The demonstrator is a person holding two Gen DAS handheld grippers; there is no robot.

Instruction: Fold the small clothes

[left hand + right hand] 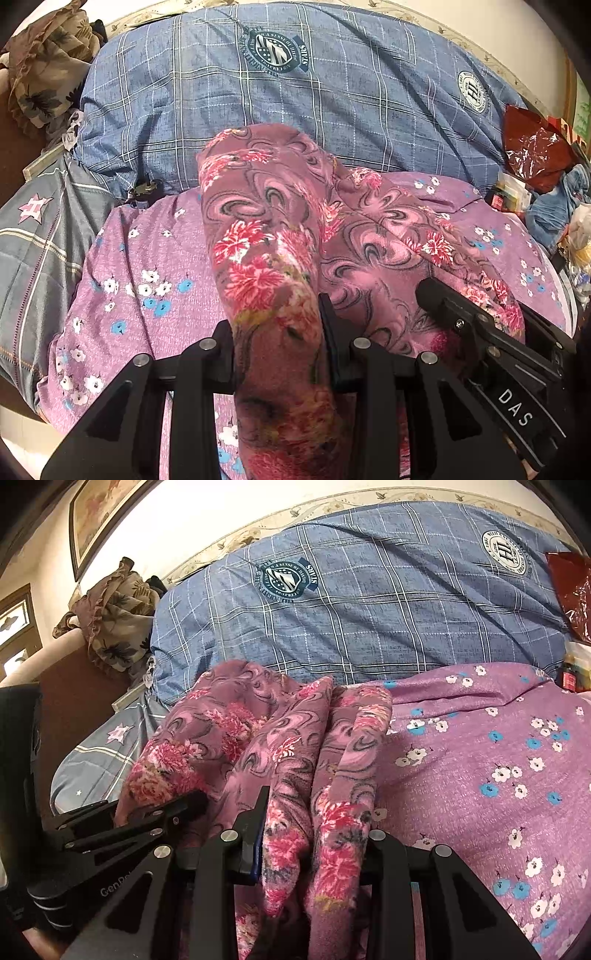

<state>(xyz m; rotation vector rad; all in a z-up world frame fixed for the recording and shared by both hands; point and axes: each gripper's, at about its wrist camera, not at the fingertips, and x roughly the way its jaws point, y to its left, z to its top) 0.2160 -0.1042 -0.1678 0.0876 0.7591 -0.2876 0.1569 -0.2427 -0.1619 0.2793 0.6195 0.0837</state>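
Left wrist view: the left gripper [280, 354] clamps a bunched fold of the pink floral garment [280, 229], which drapes over the purple flowered sheet [147, 258]. Right wrist view: the right gripper [314, 845] pinches another bunch of it, blue checked quilt [369, 620] behind.

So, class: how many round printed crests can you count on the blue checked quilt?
2. The dark teal crest sits near the top middle of the blue checked quilt; the white crest sits towards its right end. Others may be hidden under the floral cloth.
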